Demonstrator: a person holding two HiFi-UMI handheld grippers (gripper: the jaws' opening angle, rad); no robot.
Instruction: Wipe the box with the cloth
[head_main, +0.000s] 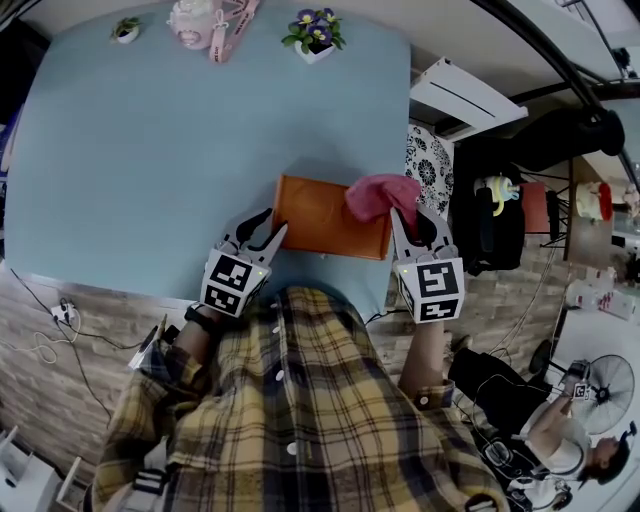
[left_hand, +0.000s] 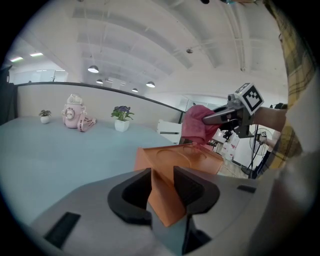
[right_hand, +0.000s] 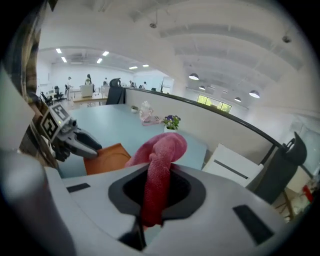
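A flat orange box (head_main: 325, 218) lies near the front edge of the blue table (head_main: 150, 160). My left gripper (head_main: 262, 233) is shut on the box's near left corner; in the left gripper view that orange corner (left_hand: 165, 200) sits pinched between the dark pads. My right gripper (head_main: 408, 220) is shut on a pink cloth (head_main: 381, 194), which hangs bunched over the box's right end. In the right gripper view the cloth (right_hand: 159, 165) rises from between the jaws, with the box (right_hand: 107, 157) and the left gripper (right_hand: 82, 142) to the left.
At the table's far edge stand a potted purple flower (head_main: 316, 33), a small green plant (head_main: 126, 29) and a pink toy with a strap (head_main: 208, 20). A white unit (head_main: 462, 97) and dark furniture stand right of the table. A person (head_main: 560, 440) sits at lower right.
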